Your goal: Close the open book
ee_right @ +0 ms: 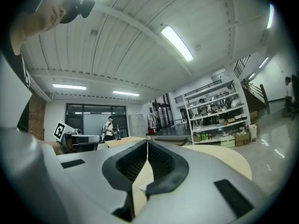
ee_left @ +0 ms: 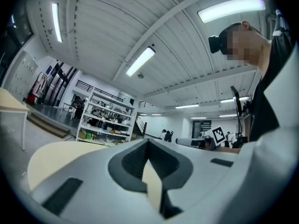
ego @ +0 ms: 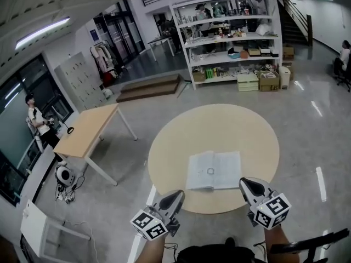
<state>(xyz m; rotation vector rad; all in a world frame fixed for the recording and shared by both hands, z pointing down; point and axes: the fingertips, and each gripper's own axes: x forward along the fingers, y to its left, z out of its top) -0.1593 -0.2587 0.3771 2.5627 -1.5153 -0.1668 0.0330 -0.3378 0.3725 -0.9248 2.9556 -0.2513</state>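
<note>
The book (ego: 214, 170) lies on the near part of the round table (ego: 219, 125). The left gripper (ego: 177, 194) is at the table's near-left edge and the right gripper (ego: 245, 183) at its near-right edge, flanking the book without touching it. A desk (ego: 88, 129) stands left, with shelves (ego: 230, 37) far behind.

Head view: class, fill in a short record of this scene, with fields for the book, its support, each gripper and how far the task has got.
book: open book, lying flat, pages up
support: round table, book near its near edge
left gripper: jaws together, empty, by the book's near left corner
right gripper: jaws together, empty, by the book's near right corner
contact: cannot tell for either gripper
task state: book not yet closed
</note>
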